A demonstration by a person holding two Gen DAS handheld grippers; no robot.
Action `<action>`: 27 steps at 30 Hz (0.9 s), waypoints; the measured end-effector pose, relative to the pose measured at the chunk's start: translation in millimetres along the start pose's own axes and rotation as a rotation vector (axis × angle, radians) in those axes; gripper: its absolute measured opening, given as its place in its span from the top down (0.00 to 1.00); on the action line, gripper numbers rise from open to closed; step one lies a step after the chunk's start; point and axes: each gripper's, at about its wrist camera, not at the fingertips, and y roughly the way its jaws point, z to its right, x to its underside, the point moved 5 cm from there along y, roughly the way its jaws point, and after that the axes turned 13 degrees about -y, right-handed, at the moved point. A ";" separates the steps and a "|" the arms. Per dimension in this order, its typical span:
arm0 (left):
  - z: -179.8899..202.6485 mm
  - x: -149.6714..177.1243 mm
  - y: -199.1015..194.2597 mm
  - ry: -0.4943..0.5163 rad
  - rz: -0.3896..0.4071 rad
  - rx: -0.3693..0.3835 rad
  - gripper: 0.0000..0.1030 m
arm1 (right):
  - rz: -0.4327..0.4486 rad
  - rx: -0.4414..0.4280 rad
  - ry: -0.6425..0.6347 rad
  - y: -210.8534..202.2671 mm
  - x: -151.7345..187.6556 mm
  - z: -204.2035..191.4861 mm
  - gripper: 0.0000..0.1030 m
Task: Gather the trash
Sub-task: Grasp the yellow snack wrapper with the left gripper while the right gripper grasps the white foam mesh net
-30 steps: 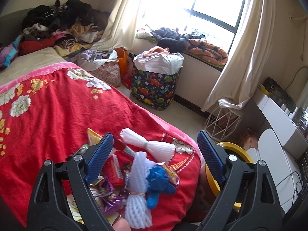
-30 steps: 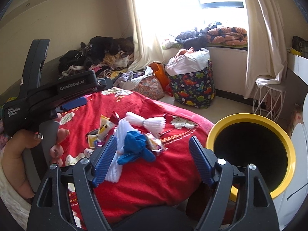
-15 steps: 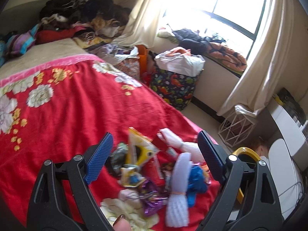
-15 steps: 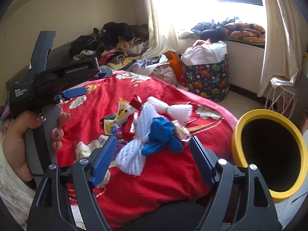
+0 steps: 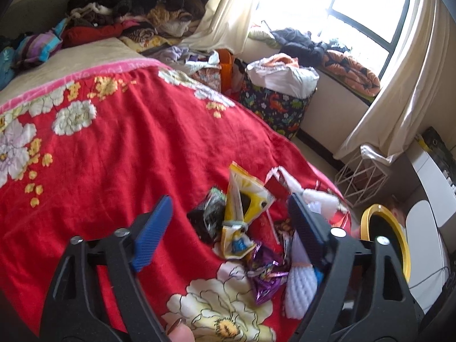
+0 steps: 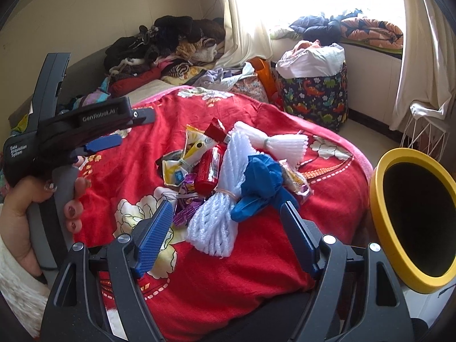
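Note:
A heap of trash lies on the red flowered blanket: a yellow wrapper, a purple foil wrapper, a red packet, two white foam nets and a blue glove. My left gripper hovers over the heap's left part. Its jaws are closing, with the yellow wrapper and a dark wrapper between them, untouched. My right gripper stands open just in front of the nearer foam net and the glove. The yellow-rimmed bin stands right of the bed.
A hand holds the left gripper at the left of the right wrist view. Clothes are piled at the bed's far end. A dinosaur-print basket and a white wire stand stand by the window wall.
Both grippers have come lower and closer to the heap. The left view has swung so the wrappers now sit between its fingers, which stand a little narrower.

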 end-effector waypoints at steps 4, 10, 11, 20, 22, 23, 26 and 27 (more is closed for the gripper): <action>-5.6 10.9 7.5 -0.004 -0.060 0.007 0.43 | -0.030 -0.009 -0.002 8.3 3.7 -4.2 0.27; -7.5 28.7 21.4 -0.014 -0.157 0.014 0.65 | -0.081 -0.018 0.013 22.8 9.1 -7.4 0.27; -7.1 31.6 24.7 -0.013 -0.175 0.014 0.67 | -0.094 -0.021 0.020 26.1 10.4 -7.3 0.27; -10.3 39.1 40.0 -0.035 -0.212 0.013 0.78 | -0.157 -0.069 0.061 48.0 19.6 -8.1 0.31; -9.2 38.5 44.1 -0.035 -0.216 0.016 0.78 | -0.172 -0.085 0.076 53.0 20.7 -8.7 0.34; -9.7 38.3 46.1 -0.038 -0.219 0.018 0.78 | -0.179 -0.092 0.083 55.6 21.3 -8.5 0.37; -11.0 39.9 53.3 -0.046 -0.233 0.019 0.78 | -0.199 -0.117 0.099 62.3 23.9 -9.1 0.48; -11.7 40.0 55.5 -0.048 -0.236 0.019 0.78 | -0.207 -0.129 0.103 64.6 24.6 -9.6 0.55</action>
